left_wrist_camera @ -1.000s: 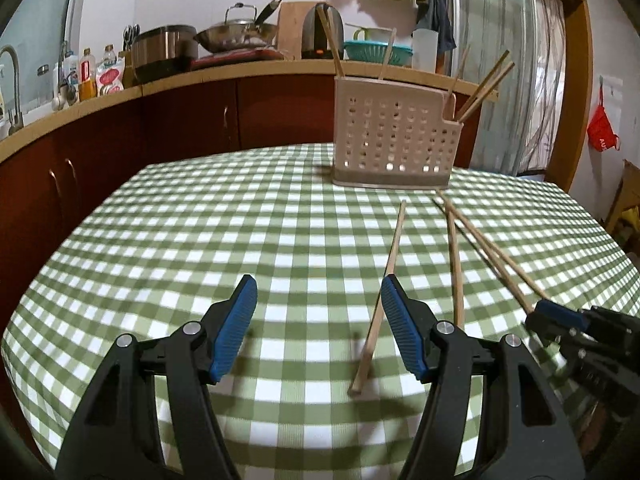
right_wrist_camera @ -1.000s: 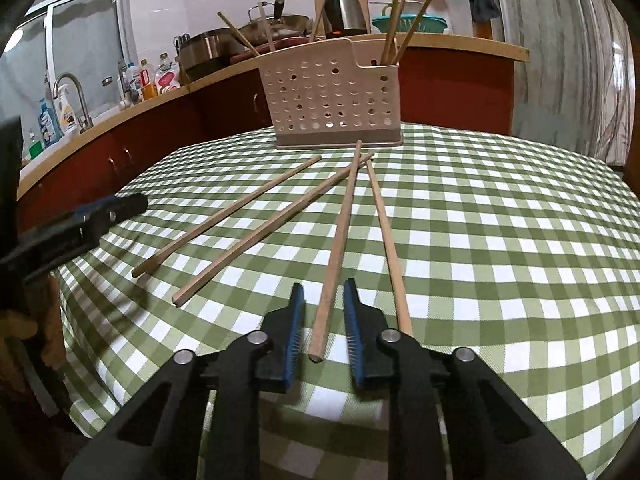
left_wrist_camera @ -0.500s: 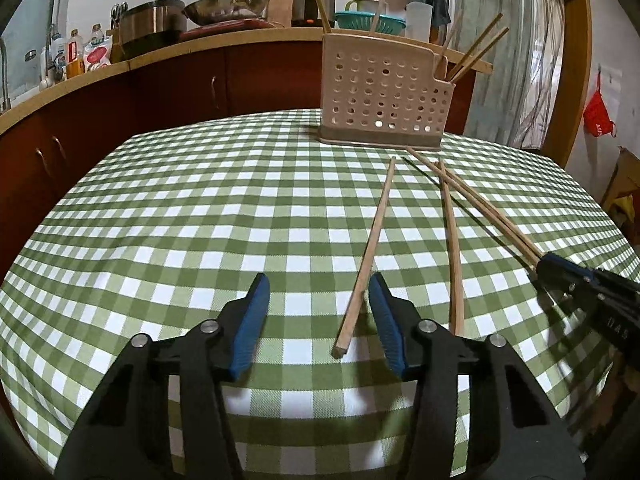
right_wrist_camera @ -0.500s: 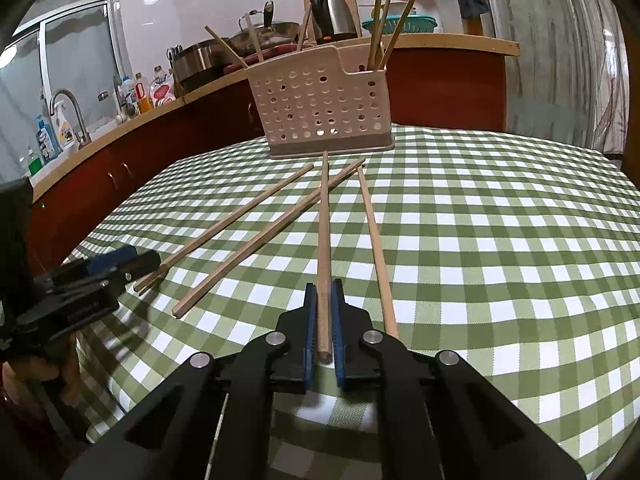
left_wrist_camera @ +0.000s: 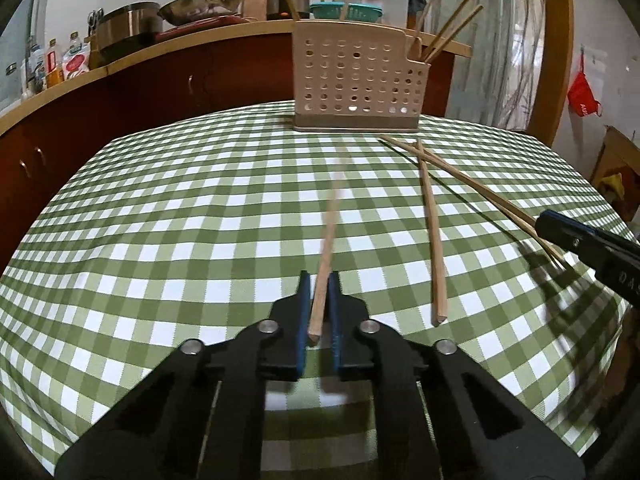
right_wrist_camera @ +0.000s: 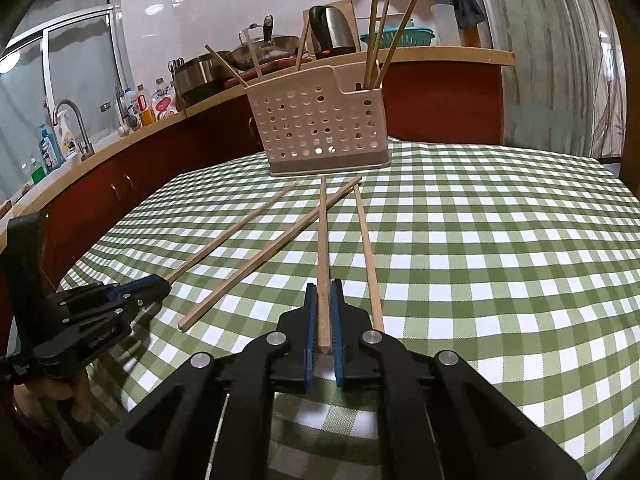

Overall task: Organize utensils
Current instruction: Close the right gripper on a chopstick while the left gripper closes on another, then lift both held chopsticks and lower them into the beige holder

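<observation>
My left gripper (left_wrist_camera: 319, 280) is shut on the near end of a wooden chopstick (left_wrist_camera: 330, 232), which looks blurred and points at the beige perforated utensil holder (left_wrist_camera: 356, 84). Two loose chopsticks (left_wrist_camera: 434, 240) cross on the green checked cloth to its right. In the right wrist view my right gripper (right_wrist_camera: 324, 286) is shut on another chopstick (right_wrist_camera: 323, 232) aimed at the holder (right_wrist_camera: 320, 124). One loose chopstick (right_wrist_camera: 368, 248) lies just right of it, another (right_wrist_camera: 272, 252) slants to the left. Several chopsticks stand in the holder.
The round table (left_wrist_camera: 160, 220) fills both views, with the holder at its far side. Behind it runs a dark red cabinet counter (right_wrist_camera: 132, 148) with pots, a kettle, bottles and a tap. A curtained door stands at the right.
The left gripper dropped closer to the table and its jaws closed on the chopstick that lay between them. The right jaws closed on their chopstick and now hold it steady.
</observation>
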A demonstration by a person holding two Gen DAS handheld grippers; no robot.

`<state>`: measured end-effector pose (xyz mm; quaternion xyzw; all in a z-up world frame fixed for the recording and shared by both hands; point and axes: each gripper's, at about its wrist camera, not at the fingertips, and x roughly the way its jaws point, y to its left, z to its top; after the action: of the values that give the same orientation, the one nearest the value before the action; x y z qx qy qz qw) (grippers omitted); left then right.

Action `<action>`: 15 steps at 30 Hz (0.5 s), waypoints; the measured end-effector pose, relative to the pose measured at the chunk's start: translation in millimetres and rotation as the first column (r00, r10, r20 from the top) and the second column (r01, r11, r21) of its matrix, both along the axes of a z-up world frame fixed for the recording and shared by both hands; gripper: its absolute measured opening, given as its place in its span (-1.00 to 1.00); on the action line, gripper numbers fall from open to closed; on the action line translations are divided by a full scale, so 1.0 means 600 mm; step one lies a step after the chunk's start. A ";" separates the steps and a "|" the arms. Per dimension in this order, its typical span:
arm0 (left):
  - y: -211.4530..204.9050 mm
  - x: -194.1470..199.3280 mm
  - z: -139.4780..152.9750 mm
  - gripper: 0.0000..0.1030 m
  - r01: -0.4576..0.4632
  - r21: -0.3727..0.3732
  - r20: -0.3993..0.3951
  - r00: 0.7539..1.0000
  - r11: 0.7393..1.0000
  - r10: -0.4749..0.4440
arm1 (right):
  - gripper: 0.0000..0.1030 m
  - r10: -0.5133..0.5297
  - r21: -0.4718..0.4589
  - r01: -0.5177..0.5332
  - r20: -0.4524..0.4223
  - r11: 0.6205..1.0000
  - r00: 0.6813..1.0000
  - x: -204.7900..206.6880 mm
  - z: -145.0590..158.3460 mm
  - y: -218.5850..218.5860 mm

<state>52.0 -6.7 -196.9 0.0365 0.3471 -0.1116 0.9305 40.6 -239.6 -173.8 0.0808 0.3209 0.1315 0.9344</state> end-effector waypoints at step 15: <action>0.013 -0.014 0.089 -0.87 0.000 -0.026 0.136 0.991 1.000 0.004 | -0.86 -0.019 -0.018 0.022 0.147 1.000 0.989 -0.018 0.087 -0.019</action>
<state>43.6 1.4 -143.4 0.0315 0.2816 -0.1124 0.9524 29.6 -250.8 -121.7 0.0650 0.2519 0.1242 0.9576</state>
